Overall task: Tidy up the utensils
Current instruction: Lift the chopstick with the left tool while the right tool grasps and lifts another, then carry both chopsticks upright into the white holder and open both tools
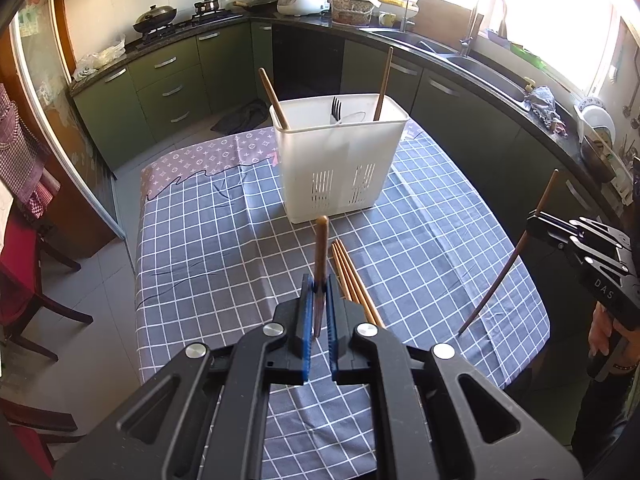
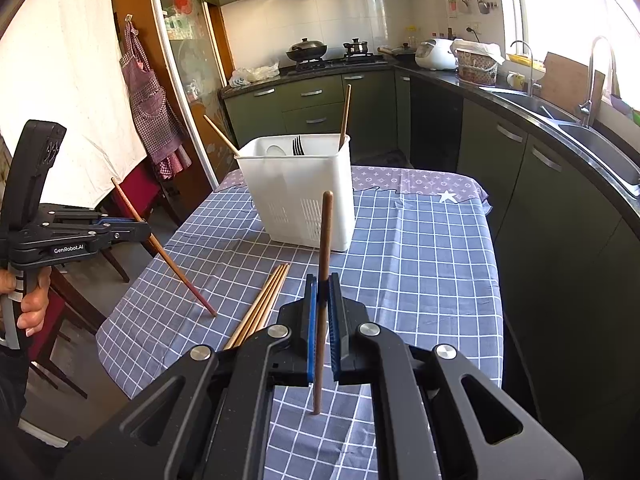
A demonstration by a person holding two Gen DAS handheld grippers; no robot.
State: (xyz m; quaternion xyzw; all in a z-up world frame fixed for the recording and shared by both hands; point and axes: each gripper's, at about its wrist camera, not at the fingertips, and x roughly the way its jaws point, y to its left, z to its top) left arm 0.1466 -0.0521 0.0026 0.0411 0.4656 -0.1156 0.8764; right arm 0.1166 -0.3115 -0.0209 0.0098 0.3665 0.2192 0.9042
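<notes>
A white utensil holder stands on the checked tablecloth. It holds two brown chopsticks, a fork and a spoon. My left gripper is shut on a brown chopstick, held upright above the table; it also shows in the right wrist view. My right gripper is shut on another brown chopstick, upright, its tip at the cloth; it also shows in the left wrist view. Several lighter chopsticks lie on the cloth in front of the holder.
The table has a grey checked cloth over a patterned one. Dark red chairs stand to its left. Green kitchen cabinets, a stove and a sink run around the back and right.
</notes>
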